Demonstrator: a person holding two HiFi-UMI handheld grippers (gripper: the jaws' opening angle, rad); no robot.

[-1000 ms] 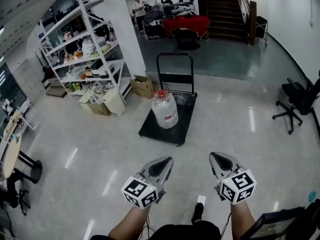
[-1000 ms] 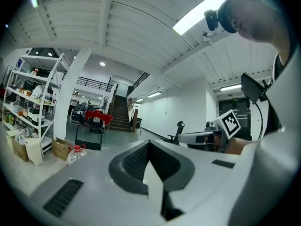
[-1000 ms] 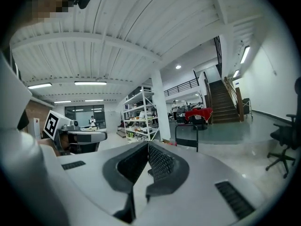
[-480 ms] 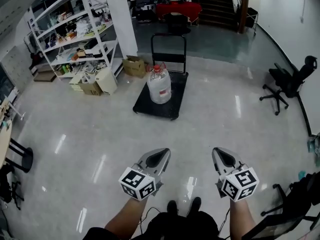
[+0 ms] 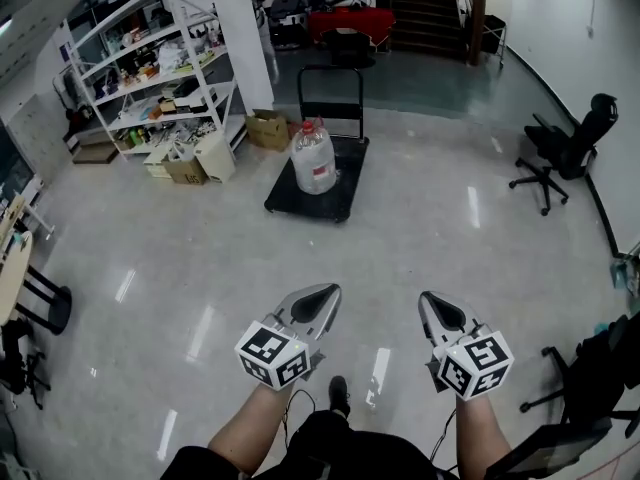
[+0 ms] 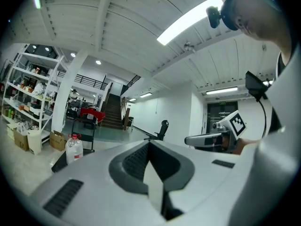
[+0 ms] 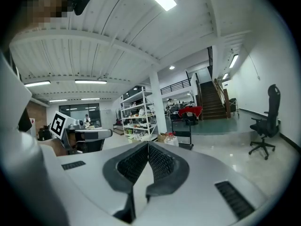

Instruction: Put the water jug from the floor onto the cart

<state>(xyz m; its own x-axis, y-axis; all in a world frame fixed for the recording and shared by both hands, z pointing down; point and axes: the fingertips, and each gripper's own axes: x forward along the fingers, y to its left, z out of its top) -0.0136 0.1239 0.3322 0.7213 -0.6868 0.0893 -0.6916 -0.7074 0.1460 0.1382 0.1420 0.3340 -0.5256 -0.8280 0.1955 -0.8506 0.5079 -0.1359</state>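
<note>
The clear water jug (image 5: 313, 158) with a red cap stands upright on the black flat cart (image 5: 340, 200), far ahead of me in the head view. It also shows small in the left gripper view as the jug (image 6: 74, 149) on the cart (image 6: 61, 158). In the right gripper view the jug (image 7: 170, 139) peeks over the gripper body. My left gripper (image 5: 322, 297) and right gripper (image 5: 431, 302) are held low in front of me, both shut and empty, well short of the cart.
White shelving (image 5: 160, 68) with boxes (image 5: 188, 164) stands at the left. A cardboard box (image 5: 267, 128) sits by a white pillar (image 5: 242, 38). Office chairs (image 5: 560, 150) are at the right, a staircase (image 5: 428, 10) at the back. Glossy floor (image 5: 200, 268) lies between me and the cart.
The cart and jug have receded in the view as I backed away. Both grippers stay shut and side by side in front of me.
</note>
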